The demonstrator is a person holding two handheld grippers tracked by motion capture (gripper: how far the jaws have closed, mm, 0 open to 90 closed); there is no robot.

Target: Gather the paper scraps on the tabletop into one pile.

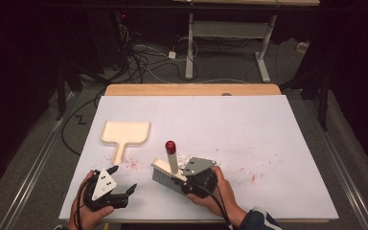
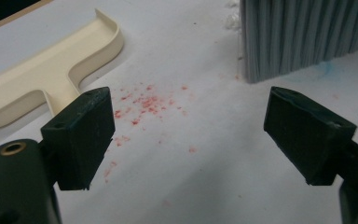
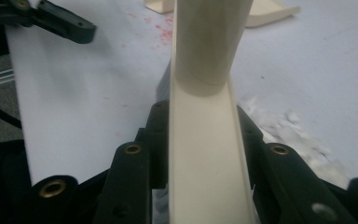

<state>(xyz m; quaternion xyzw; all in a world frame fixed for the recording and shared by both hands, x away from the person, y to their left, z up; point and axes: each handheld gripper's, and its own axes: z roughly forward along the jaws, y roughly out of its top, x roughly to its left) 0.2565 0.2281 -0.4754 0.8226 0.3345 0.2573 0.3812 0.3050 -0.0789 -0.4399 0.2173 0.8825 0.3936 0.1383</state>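
Two hands reach in from the bottom edge of the high view, each holding a black two-jaw gripper. Right gripper [image 1: 188, 184] is clamped on the cream back of a hand brush [image 1: 168, 171], which stands on its grey bristles near the front middle of the white table [image 1: 249, 120], its red-tipped handle rising upward. Left gripper [image 1: 124, 178] sits near the front left corner, jaws spread wide with nothing between them.

Just beyond the left gripper lies a cream dustpan [image 1: 124, 134], flat, handle pointing toward the person. Red crumbs [image 1: 133, 163] are scattered between the dustpan handle and the brush; a fainter red smear marks the table to the right, and small white scraps [image 1: 184, 157] lie behind the brush.

Around the table the room is dark, with cables [image 1: 143, 60] on a grey floor and a white desk frame [image 1: 230, 33] behind.

From the left gripper view, the crumbs [image 2: 142, 102] and bristles [image 2: 303, 37] are seen close up. From the right gripper view, the brush back [image 3: 205, 140] fills the middle between closed jaws; its bristles are hidden and its top is cut off.
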